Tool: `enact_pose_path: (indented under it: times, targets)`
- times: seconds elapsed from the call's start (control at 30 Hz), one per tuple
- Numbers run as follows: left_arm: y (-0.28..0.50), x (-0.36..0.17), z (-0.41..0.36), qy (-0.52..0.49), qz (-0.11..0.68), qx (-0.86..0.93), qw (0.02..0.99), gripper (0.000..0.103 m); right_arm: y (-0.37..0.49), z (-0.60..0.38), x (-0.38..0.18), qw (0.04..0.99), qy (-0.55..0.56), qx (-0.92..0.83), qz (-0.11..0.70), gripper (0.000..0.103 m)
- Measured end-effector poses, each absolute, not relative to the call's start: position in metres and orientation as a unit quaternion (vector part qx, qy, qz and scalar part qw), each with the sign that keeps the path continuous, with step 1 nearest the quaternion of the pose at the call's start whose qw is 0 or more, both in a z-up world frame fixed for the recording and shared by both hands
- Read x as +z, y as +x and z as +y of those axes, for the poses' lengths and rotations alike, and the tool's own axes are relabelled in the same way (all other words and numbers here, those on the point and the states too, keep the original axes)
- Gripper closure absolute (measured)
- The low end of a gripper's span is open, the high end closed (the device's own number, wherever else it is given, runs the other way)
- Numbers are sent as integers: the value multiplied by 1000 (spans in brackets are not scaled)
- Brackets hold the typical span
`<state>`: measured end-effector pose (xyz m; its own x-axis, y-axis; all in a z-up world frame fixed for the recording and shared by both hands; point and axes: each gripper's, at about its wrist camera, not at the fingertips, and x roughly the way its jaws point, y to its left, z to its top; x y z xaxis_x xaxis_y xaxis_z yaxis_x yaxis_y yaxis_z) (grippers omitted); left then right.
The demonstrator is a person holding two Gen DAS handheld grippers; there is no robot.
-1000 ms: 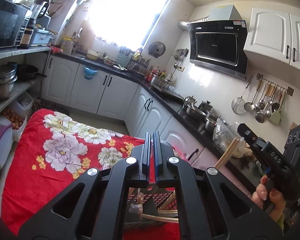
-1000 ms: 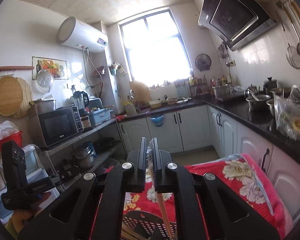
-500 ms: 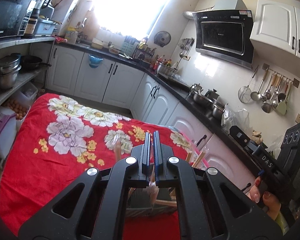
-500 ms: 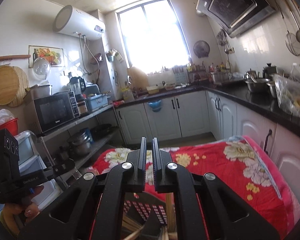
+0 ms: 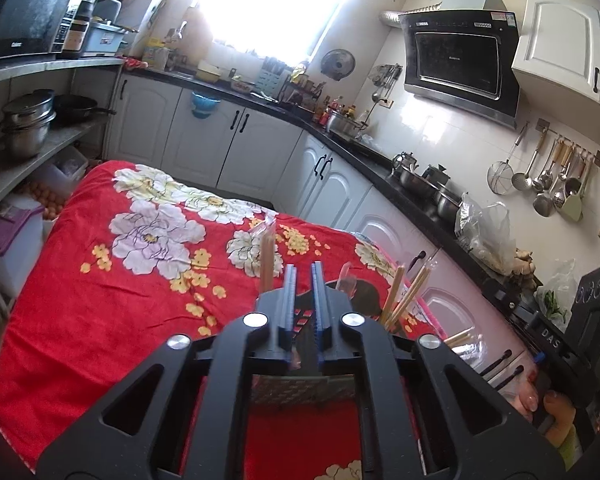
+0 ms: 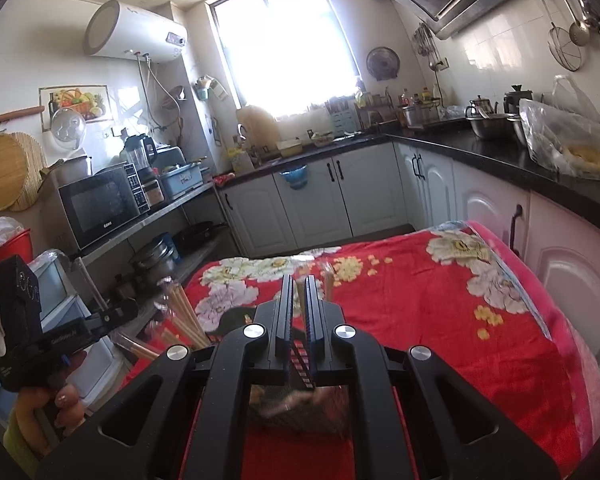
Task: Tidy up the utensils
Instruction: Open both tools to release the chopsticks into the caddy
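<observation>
The step in hand appears to be dropping wrapped chopsticks into the holder. Both grippers are hanging low over a dark perforated utensil basket (image 5: 300,390) that is standing on a table covered with a red cloth printed with pale flowers (image 5: 100,300). The left gripper (image 5: 303,276) is pointing slightly downward with its jaws a little apart, having just been opening. Nothing is sitting between its blue-ribbed pads, and only the basket and the cloth are showing through the gap. A pair of tan wooden chopsticks in a clear plastic sleeve (image 5: 266,256) is standing upright just beside the left jaw, its lower end hidden behind the gripper body, so it looks released into the basket rather than held. A loose bundle of bare wooden chopsticks (image 5: 406,296) is leaning out of the basket's far side, towards the kitchen cabinets. The right gripper (image 6: 299,288) is clenched to a narrow slit. A tan stick is showing in that slit, but I cannot tell whether it is pinched there or is simply standing behind the jaws. A second sleeved stick (image 6: 329,284) is rising just beside the right jaw. Next, I judge, the left gripper is going to need a straight lift clear of the upright sleeve without knocking it over, while the right gripper is going to have to lower whatever it is carrying into the basket before releasing it.
</observation>
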<state>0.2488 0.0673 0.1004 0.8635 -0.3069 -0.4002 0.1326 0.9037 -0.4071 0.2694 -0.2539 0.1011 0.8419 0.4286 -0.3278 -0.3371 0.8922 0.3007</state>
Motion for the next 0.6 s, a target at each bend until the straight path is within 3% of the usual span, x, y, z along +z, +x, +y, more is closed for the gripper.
enact_pose_path:
  times: [0.17, 0.27, 0.6]
  targets:
    - [242, 93, 70, -187, 242, -104, 946, 79, 257, -258, 96, 950, 115, 199, 210, 96]
    - [235, 92, 72, -190, 244, -102, 946, 66, 248, -259, 93, 950, 112, 199, 214, 84]
    - [204, 95, 68, -170, 237, -101, 951, 37, 224, -259, 86, 946, 99, 209, 227, 70]
